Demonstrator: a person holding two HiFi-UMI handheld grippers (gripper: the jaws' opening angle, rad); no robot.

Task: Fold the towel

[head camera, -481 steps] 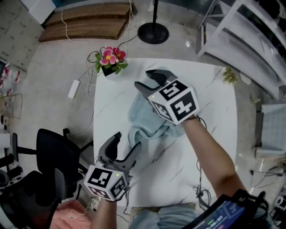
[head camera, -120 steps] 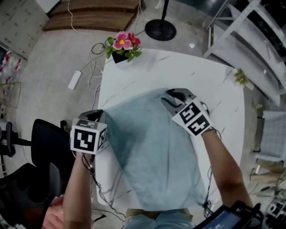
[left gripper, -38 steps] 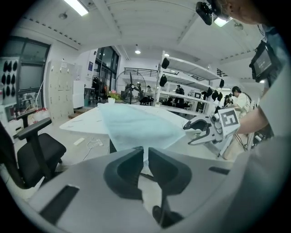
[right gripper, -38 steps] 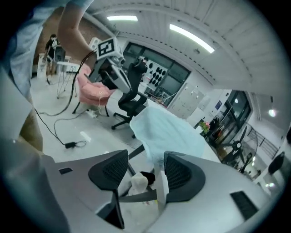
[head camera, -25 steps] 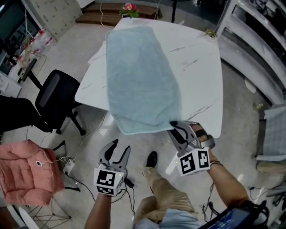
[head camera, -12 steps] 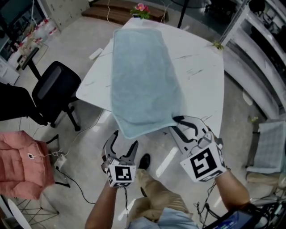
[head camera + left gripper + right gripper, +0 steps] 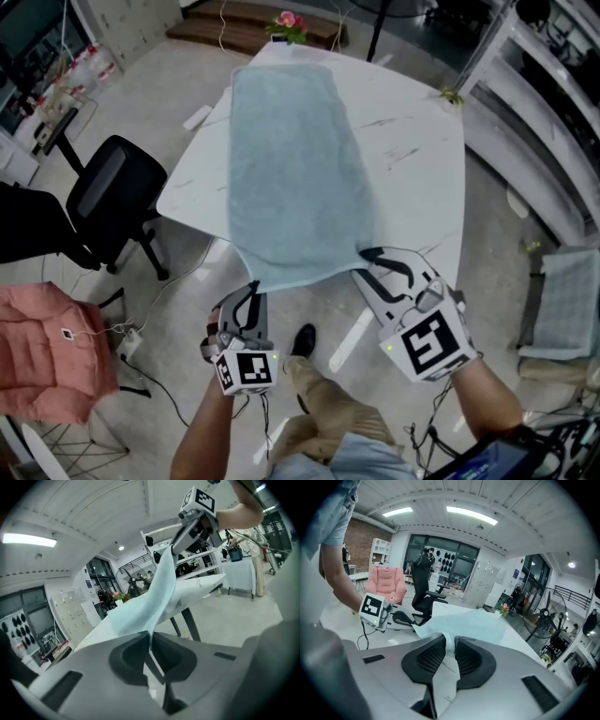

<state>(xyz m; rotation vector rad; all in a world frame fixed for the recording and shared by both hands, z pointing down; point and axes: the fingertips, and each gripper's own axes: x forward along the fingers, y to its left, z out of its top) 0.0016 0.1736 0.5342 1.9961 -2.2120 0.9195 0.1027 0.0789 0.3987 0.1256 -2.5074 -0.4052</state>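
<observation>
Light blue towel (image 7: 291, 159) lies flat lengthwise on white table (image 7: 417, 159), near end hanging over the table edge toward the person. L gripper (image 7: 251, 292) pinched tight on towel's near-left corner. R gripper (image 7: 364, 262) narrow, clamped on near-right corner, w/ cloth bunched btwn its pads. Black office chair (image 7: 108, 202) stands left of table.

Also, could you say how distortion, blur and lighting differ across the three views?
Head view: evenly lit, towel sharp, mild barrel bend. Left gripper view: strong fisheye, dark corners, ceiling light glaring, jaws soft. Right gripper view: same fisheye and vignette, bright ceiling strips.
</observation>
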